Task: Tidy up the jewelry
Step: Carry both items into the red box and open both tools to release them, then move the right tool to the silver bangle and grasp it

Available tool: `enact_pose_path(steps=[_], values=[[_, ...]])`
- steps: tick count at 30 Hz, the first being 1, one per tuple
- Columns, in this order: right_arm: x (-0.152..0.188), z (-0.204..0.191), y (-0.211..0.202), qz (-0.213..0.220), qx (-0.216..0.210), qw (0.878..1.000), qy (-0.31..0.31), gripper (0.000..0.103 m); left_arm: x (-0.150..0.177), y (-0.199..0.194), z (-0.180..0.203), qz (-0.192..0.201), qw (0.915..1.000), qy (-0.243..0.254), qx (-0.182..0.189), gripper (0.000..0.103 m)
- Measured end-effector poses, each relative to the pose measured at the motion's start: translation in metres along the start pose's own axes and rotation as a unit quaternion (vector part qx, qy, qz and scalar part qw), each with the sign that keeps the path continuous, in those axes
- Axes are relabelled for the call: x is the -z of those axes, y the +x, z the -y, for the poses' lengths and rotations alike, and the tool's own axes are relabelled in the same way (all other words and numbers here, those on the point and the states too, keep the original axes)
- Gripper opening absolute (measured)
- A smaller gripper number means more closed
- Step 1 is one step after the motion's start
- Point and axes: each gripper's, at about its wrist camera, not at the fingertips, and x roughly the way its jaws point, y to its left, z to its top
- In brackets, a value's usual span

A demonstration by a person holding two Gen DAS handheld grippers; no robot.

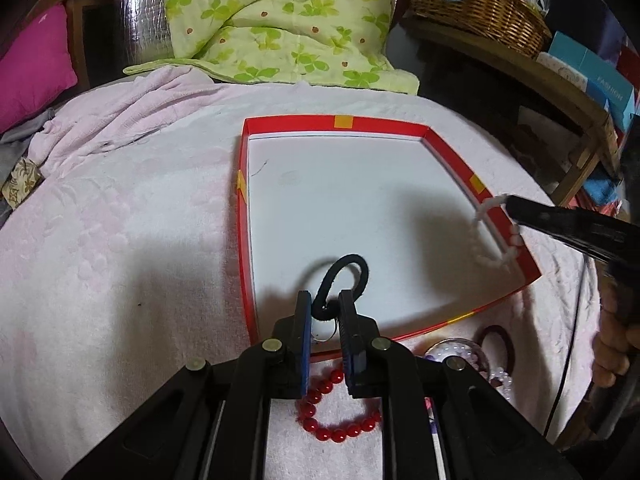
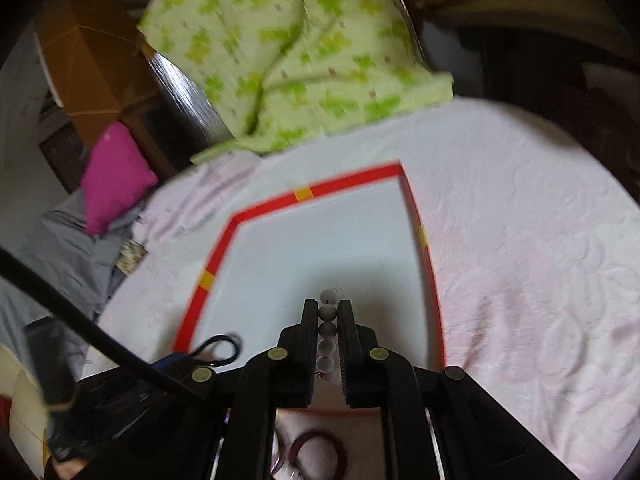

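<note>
A shallow red-rimmed box (image 1: 448, 148) with a white floor lies on a pale pink towel; it also shows in the right wrist view (image 2: 352, 178). My left gripper (image 1: 325, 304) is shut on a black hair tie (image 1: 344, 276) and holds it over the box's near edge. My right gripper (image 2: 328, 312) is shut on a white pearl bracelet (image 2: 327, 312) above the box floor. In the left wrist view that bracelet (image 1: 486, 232) hangs from the right gripper (image 1: 508, 200) over the box's right rim. The hair tie also shows at lower left in the right wrist view (image 2: 220, 346).
A red bead bracelet (image 1: 340, 420), a dark red ring bangle (image 1: 500, 338) and a clear beaded piece (image 1: 456, 350) lie on the pink towel (image 1: 120, 240) in front of the box. A green quilt (image 1: 280, 20) lies behind, and a wicker basket (image 1: 480, 4) stands on a wooden shelf at right.
</note>
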Motion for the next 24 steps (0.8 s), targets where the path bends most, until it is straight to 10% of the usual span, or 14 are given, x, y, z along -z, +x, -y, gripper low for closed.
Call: enact_pose_path(steps=[4, 7, 13, 24], values=[[-0.001, 0.012, 0.018, -0.021, 0.034, 0.999, 0.020, 0.019, 0.000, 0.003, -0.002, -0.003, 0.9996, 0.004, -0.027, 0.032], [0.000, 0.027, 0.006, -0.002, 0.054, 0.998, 0.039, 0.066, -0.001, 0.002, -0.005, -0.002, 0.9997, -0.005, -0.023, 0.041], [0.008, 0.047, -0.029, 0.014, 0.090, 0.995, 0.039, 0.068, 0.003, -0.005, 0.002, 0.011, 0.9985, 0.025, -0.048, 0.048], [0.032, 0.053, -0.017, -0.066, 0.092, 0.993, 0.016, 0.003, 0.012, -0.010, -0.004, 0.014, 0.9962, 0.034, -0.078, 0.055]])
